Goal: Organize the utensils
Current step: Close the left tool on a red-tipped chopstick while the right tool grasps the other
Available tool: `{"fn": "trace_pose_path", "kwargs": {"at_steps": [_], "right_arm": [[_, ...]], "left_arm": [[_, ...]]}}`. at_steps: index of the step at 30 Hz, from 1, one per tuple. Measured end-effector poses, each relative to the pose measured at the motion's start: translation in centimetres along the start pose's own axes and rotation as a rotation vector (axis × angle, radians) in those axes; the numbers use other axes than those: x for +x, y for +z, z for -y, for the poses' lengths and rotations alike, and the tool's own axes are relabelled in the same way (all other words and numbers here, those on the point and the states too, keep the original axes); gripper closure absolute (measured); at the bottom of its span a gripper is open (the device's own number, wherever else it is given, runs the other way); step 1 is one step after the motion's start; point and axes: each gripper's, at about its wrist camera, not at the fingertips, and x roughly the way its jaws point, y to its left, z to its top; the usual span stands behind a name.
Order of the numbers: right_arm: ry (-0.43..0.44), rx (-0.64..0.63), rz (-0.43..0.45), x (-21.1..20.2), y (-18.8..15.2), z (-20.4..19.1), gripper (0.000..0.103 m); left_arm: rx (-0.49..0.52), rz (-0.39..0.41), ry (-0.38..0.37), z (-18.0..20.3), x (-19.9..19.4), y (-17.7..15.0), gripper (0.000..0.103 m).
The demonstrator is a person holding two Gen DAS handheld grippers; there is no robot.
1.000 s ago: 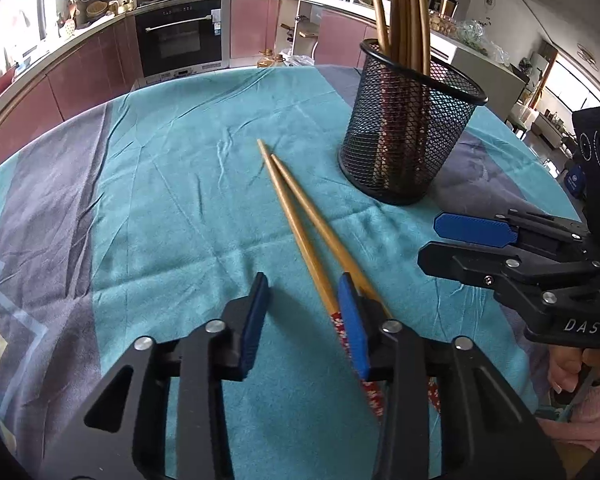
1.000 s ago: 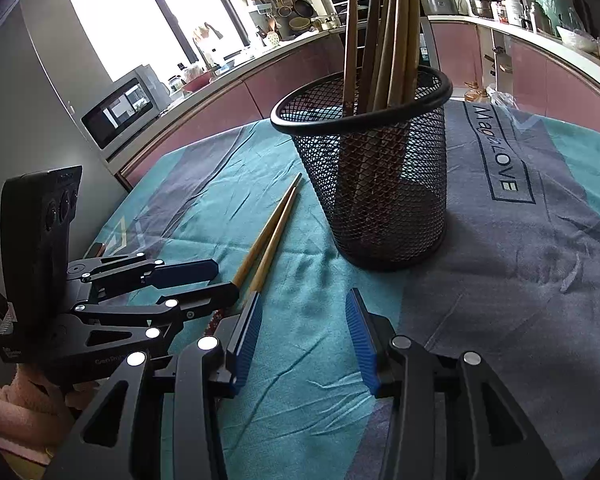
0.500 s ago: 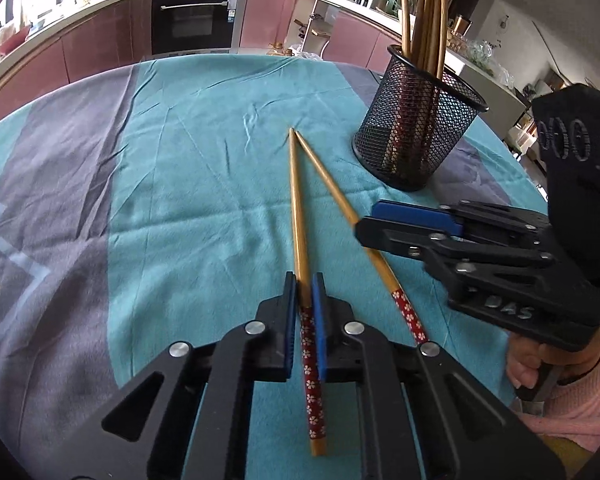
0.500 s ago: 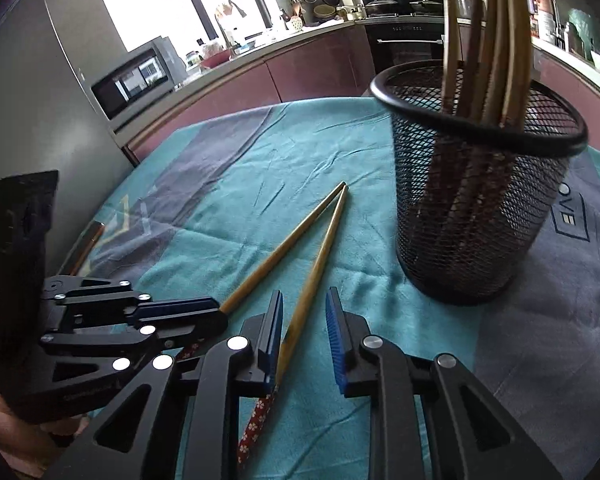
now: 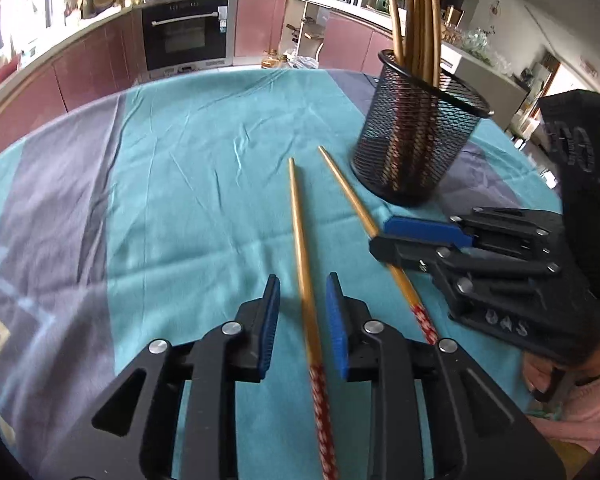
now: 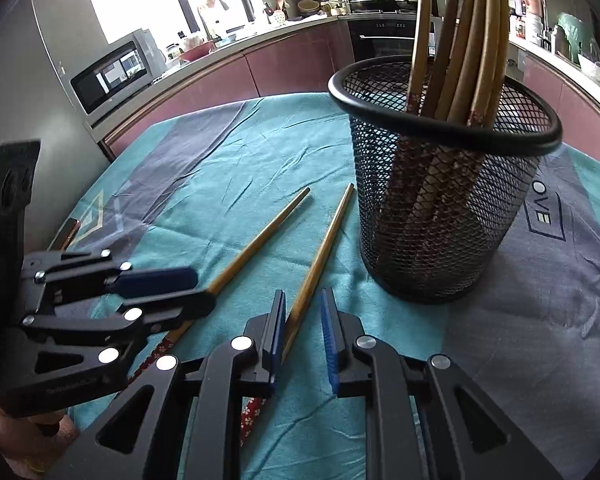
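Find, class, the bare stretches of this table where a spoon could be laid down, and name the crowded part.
Bare teal tablecloth lies left of the two loose wooden chopsticks, toward the grey stripe. Grey cloth right of the black mesh holder is bare too. It is crowded between holder and grippers: left gripper and right gripper each straddle a chopstick.
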Motion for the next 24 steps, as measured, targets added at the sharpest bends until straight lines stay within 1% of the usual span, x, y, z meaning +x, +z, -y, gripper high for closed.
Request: {"fn": "trace_pose_path", "kwargs": {"at_steps": [6, 11, 13, 19, 24], "right_arm": [[-0.007, 0.005, -0.002, 0.4, 0.4, 0.0, 0.089], [-0.013, 0.010, 0.002, 0.9, 0.8, 0.1, 0.090], [-0.013, 0.022, 0.006, 1.0, 0.9, 0.2, 0.092], [0.013, 0.076, 0.018, 0.8, 0.8, 0.9, 0.097], [0.026, 0.089, 0.031, 0.1, 0.5, 1.1, 0.097]], "left_arm": [[0.052, -0.011, 0.024, 0.4, 1.4, 1.3, 0.080], [0.064, -0.014, 0.035, 0.6, 2.0, 2.0, 0.088], [0.056, -0.014, 0.030, 0.6, 2.1, 2.1, 0.094], [0.023, -0.006, 0.026, 0.5, 2.0, 2.0, 0.095], [0.002, -0.003, 0.012, 0.2, 1.6, 1.7, 0.096]]}}
